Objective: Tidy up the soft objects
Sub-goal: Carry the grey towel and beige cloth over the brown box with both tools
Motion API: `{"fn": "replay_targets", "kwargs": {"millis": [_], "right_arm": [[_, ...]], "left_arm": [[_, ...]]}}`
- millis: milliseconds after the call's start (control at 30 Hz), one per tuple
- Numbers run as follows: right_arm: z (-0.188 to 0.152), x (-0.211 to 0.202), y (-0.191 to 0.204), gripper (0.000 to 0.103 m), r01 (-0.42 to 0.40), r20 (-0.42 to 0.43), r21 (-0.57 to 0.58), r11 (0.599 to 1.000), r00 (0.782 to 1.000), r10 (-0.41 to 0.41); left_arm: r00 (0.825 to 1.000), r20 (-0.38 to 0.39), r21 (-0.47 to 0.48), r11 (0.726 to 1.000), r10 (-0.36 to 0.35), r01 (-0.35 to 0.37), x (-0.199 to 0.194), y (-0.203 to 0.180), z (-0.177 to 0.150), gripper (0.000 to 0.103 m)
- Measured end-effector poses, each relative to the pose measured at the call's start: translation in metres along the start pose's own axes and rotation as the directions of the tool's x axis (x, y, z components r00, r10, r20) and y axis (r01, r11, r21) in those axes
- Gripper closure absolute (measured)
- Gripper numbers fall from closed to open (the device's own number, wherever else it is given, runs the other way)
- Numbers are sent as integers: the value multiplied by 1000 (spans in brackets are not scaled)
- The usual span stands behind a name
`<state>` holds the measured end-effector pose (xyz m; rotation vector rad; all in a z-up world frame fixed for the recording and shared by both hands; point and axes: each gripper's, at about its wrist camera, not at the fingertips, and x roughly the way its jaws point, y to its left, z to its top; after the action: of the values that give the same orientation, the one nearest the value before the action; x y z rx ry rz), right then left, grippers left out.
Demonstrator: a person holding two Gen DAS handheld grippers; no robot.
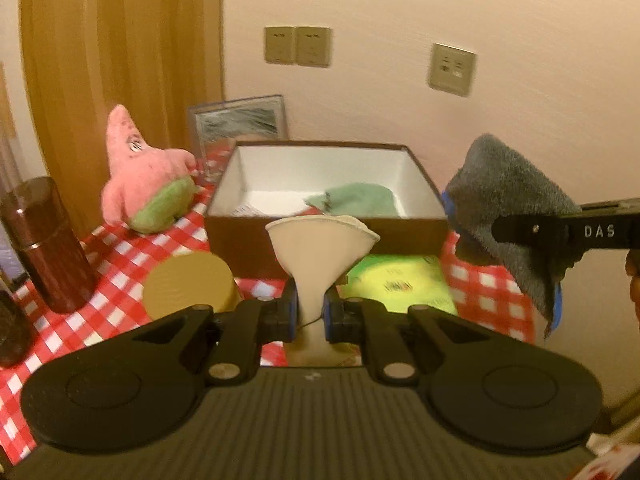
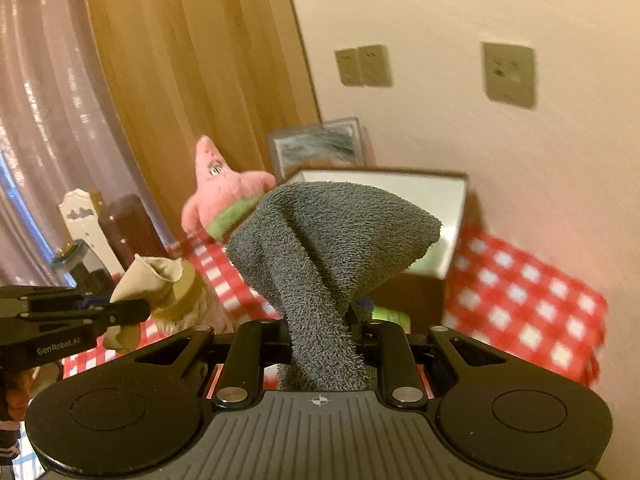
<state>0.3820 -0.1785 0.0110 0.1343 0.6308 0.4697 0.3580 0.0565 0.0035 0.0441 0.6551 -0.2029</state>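
pinching beige cloth (image 1: 320, 240) in left gripper (image 1: 310, 312).

It looked like a room in a home. A tabletop (image 1: 120, 252) wore a red and white checked cloth. Long golden-brown curtains (image 1: 120, 60) hung beside a plain cream wall (image 1: 440, 8), and a thin see-through curtain (image 2: 44, 120) covered a window. Beige wall sockets (image 1: 298, 46) sat in the wall. A small framed picture (image 1: 240, 120) leaned against it. A pink star-shaped soft toy with green shorts (image 1: 144, 184) sat on the cloth near a brown cardboard box with white insides (image 1: 320, 160) and a dark brown round bottle (image 1: 48, 244).
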Motion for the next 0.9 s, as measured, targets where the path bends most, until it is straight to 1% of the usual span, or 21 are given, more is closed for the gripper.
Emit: {"fn": "replay_targets", "kwargs": {"millis": [67,167,267,367,467,633,767,900], "right_arm": [[17,16,-10,84,-32,1,-25,999,999,32],[40,38,-29,84,-64,1,-51,997,998,64],[62,60,-48,84,-71,7,-74,995,997,71],[82,79,-62,84,-77,14,-99,992,997,79],[98,100,-74,84,-79,2,-110,991,997,79],[110,142,-91,84,-71,-50,-103,992,997,66],[114,172,-104,84,-70,-96,-75,995,993,63],[120,195,-110,84,-69,-121,-64,996,991,61]], "left_arm": [[999,-1,-19,999,36,-36,12,0,13,92],[997,0,-44,996,72,-72,32,-4,32,92],[995,4,-62,993,103,-103,57,-11,53,92],[993,-2,-82,990,116,-116,85,-18,75,92],[990,-7,-74,988,139,-139,113,-24,95,92],[989,-46,-73,987,138,-141,163,-28,119,92],[984,-94,-62,985,153,-159,202,-25,127,92],[978,-138,-70,983,157,-168,234,-17,132,92]]}}
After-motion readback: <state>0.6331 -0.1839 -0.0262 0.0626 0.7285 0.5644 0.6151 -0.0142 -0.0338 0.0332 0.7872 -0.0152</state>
